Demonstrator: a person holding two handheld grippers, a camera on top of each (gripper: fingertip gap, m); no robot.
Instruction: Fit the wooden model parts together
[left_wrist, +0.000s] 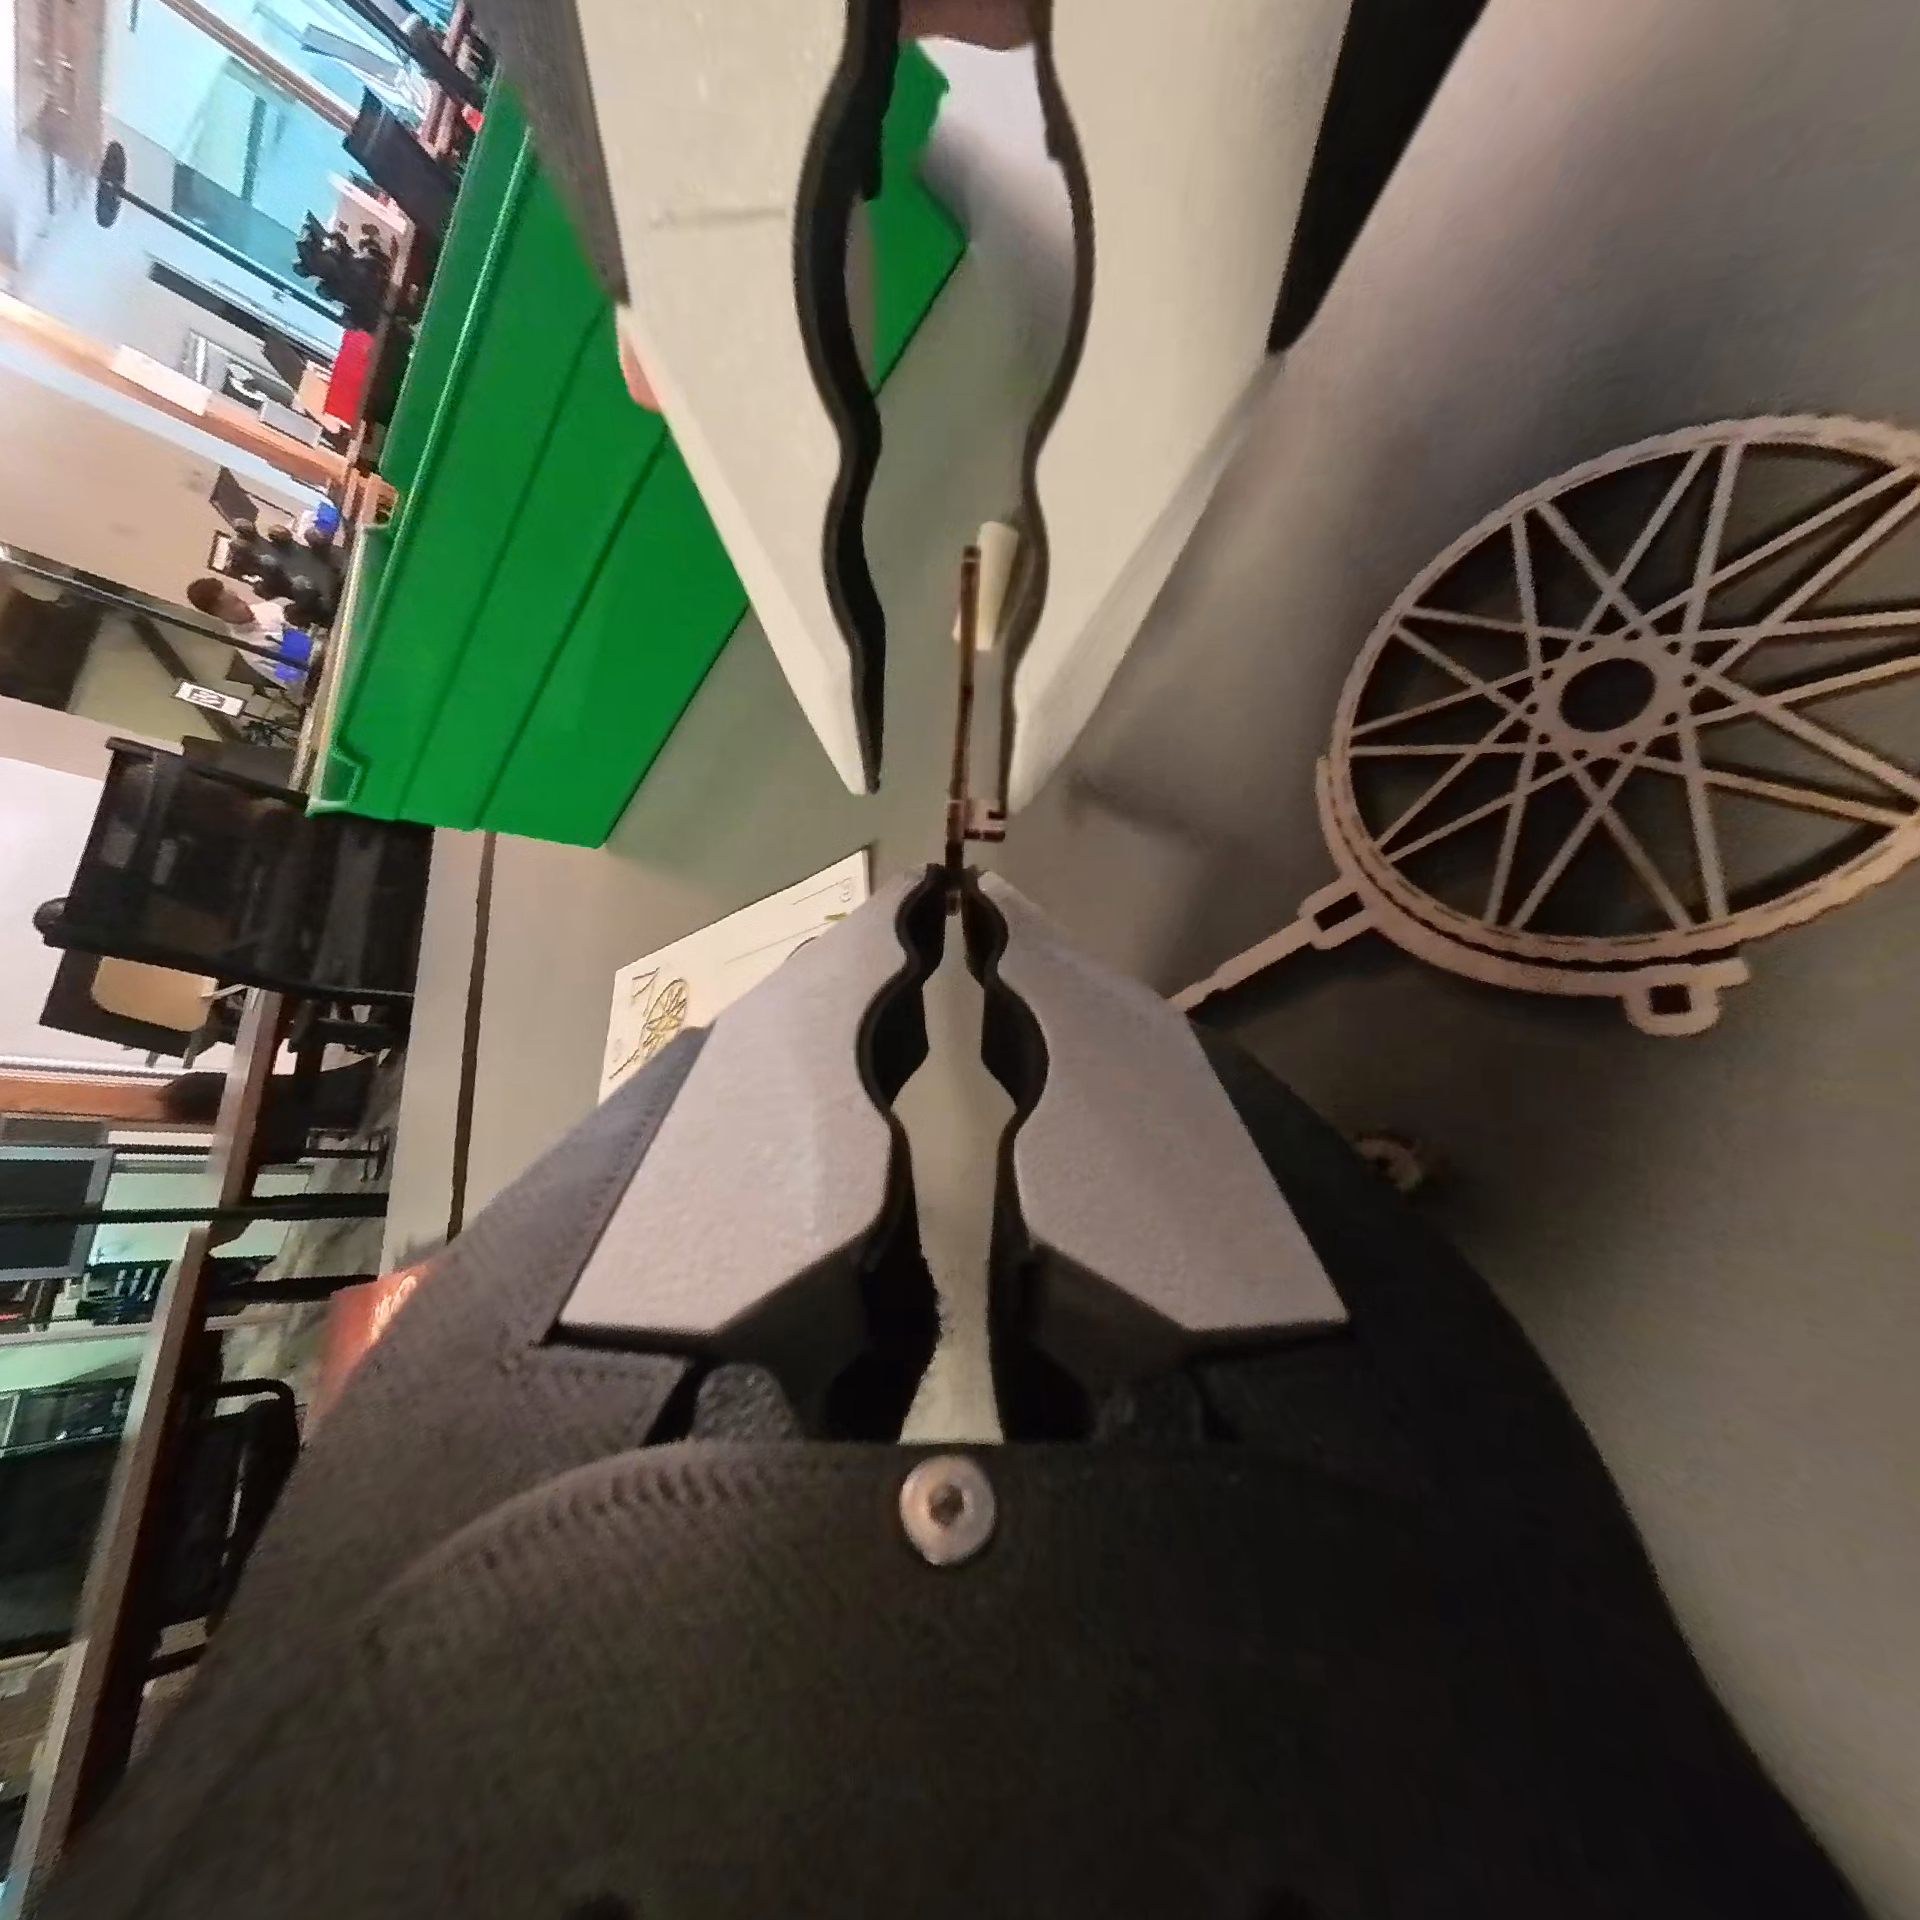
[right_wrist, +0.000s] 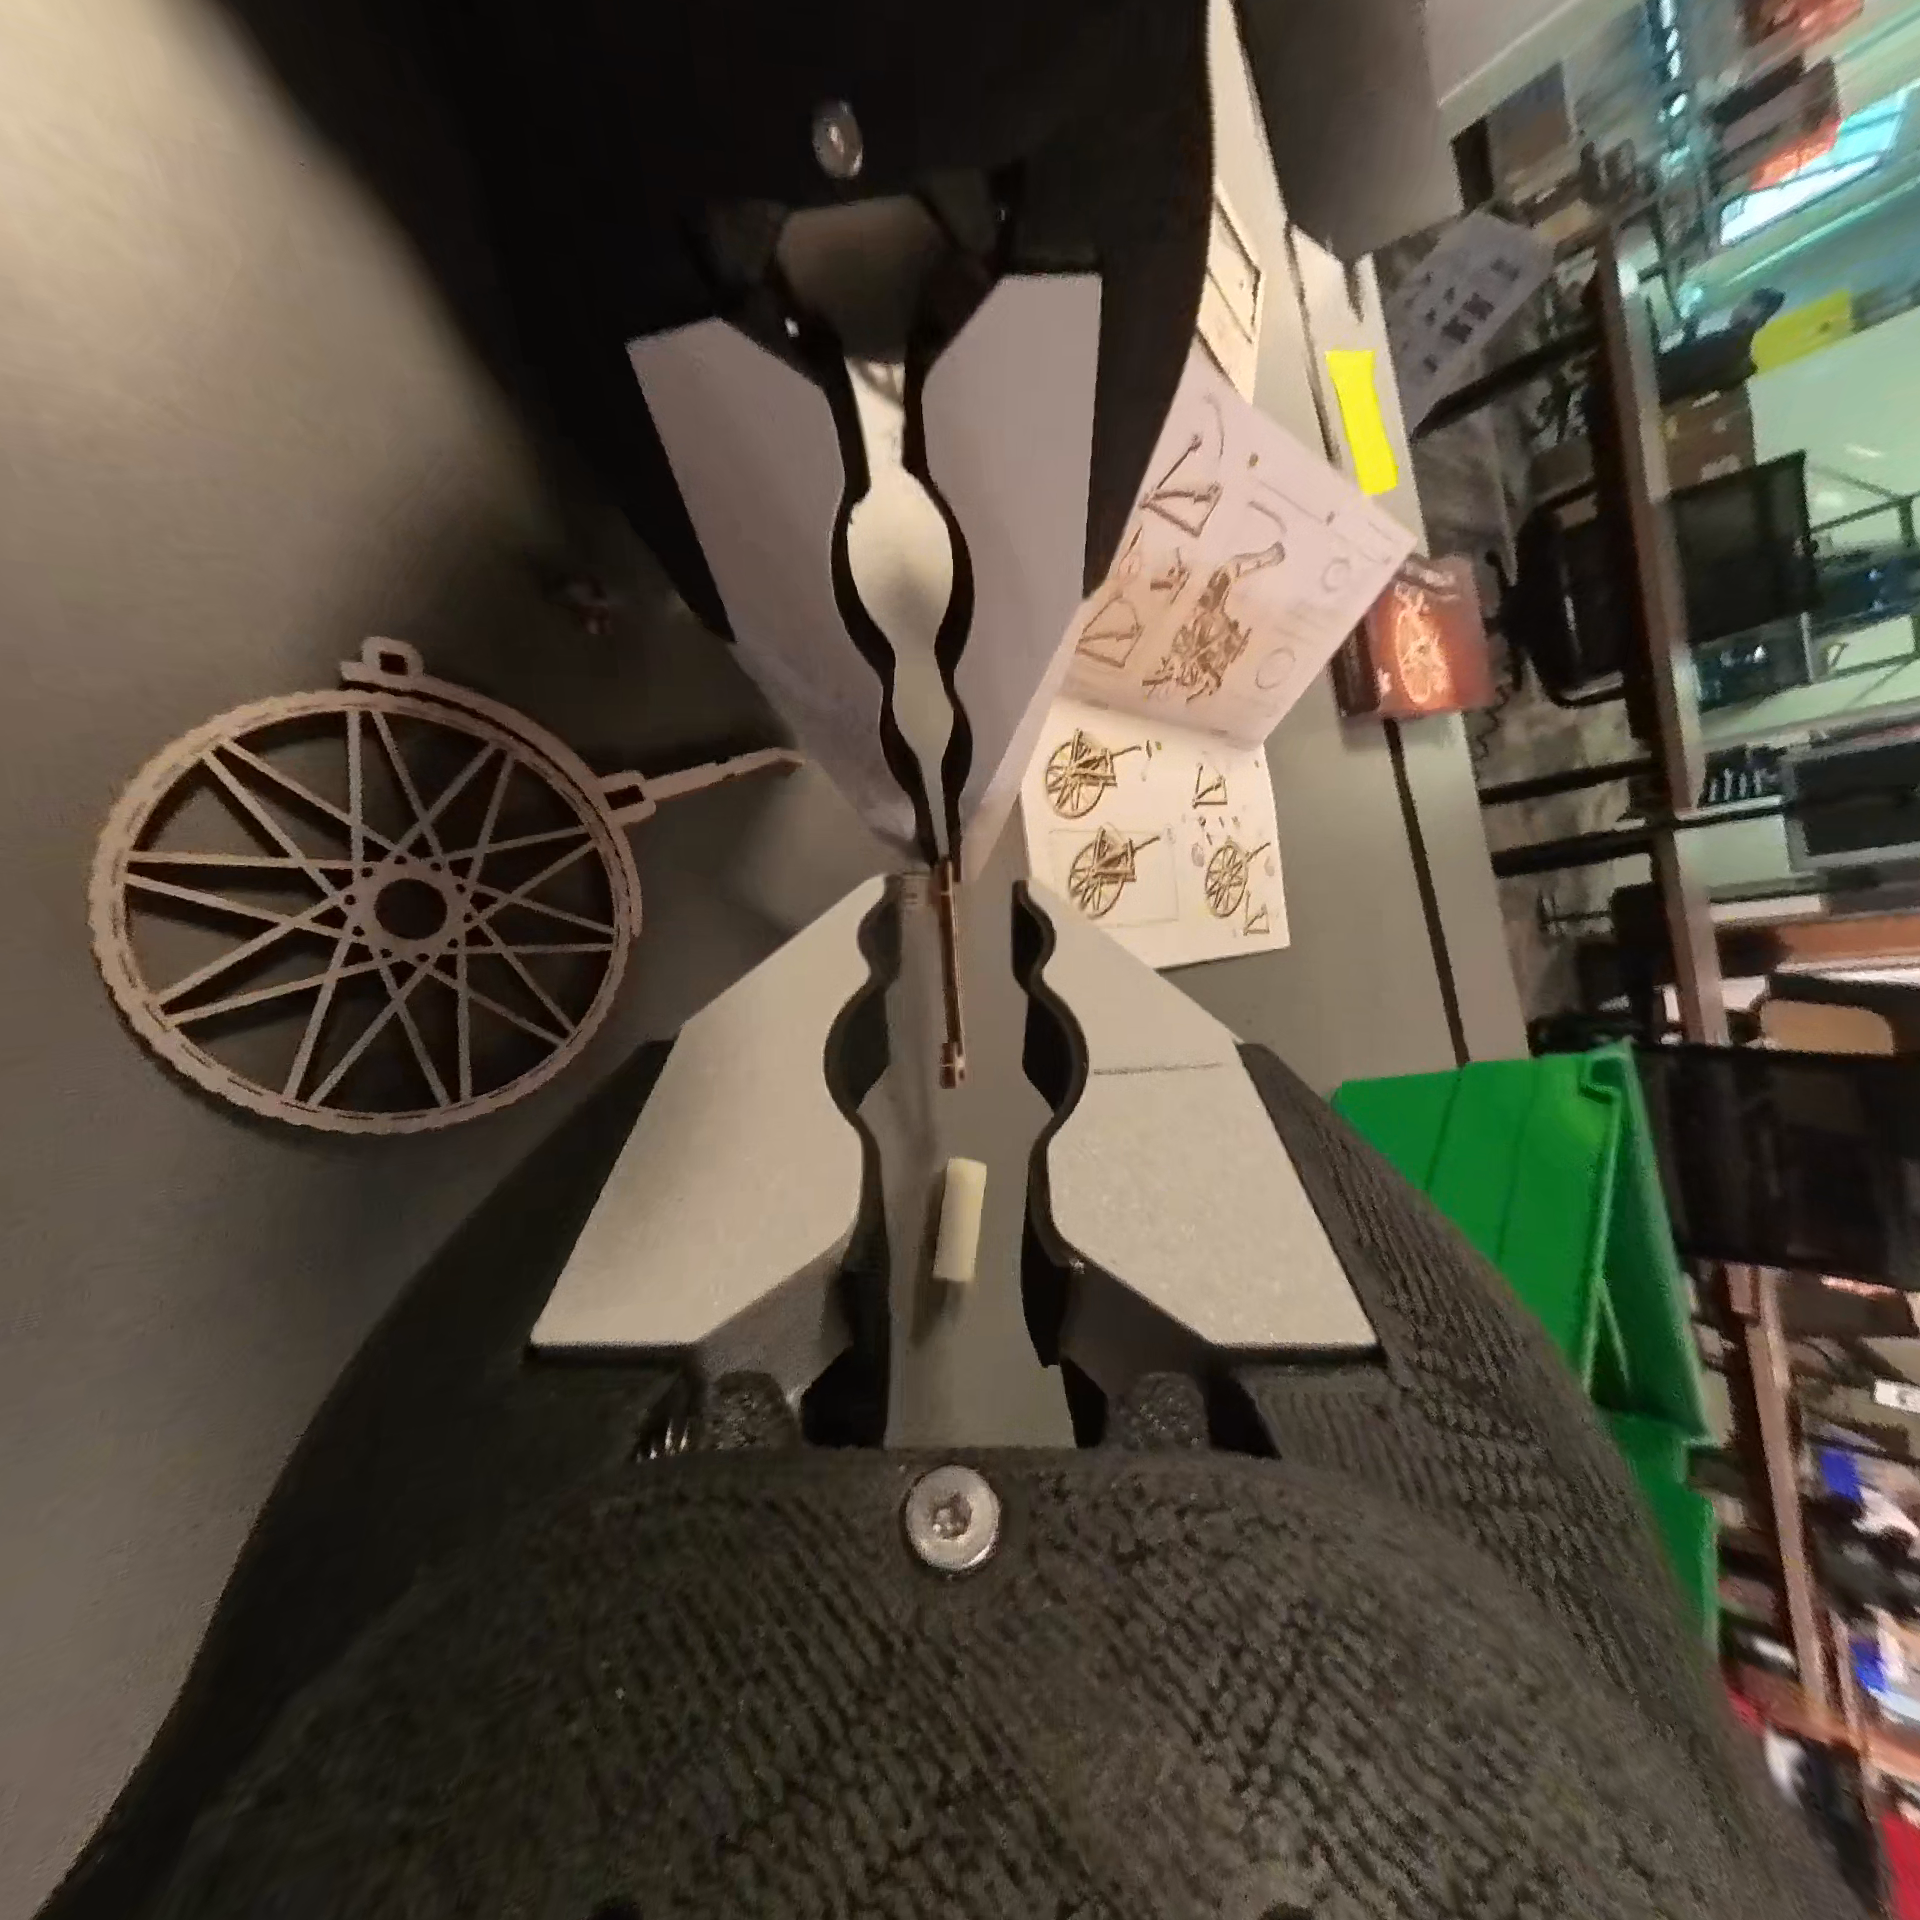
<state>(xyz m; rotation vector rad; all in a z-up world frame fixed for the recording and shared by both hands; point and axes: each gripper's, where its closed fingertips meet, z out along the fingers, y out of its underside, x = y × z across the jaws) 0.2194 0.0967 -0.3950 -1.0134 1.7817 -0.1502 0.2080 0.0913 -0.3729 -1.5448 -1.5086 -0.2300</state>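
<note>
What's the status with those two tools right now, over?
Left hand-held gripper shut on thin wooden strip. Right hand-held gripper open around strip's far end. Wooden wheel lies aside; nothing blocking.

The two hand-held grippers meet tip to tip above the counter (right_wrist: 312, 312), a thin wooden strip (right_wrist: 948, 977) between them. The spoked wooden wheel (right_wrist: 364, 914) lies flat on the counter to one side, the instruction booklet (right_wrist: 1174, 821) opposite, with bins (right_wrist: 1507, 1226) beyond.
</note>
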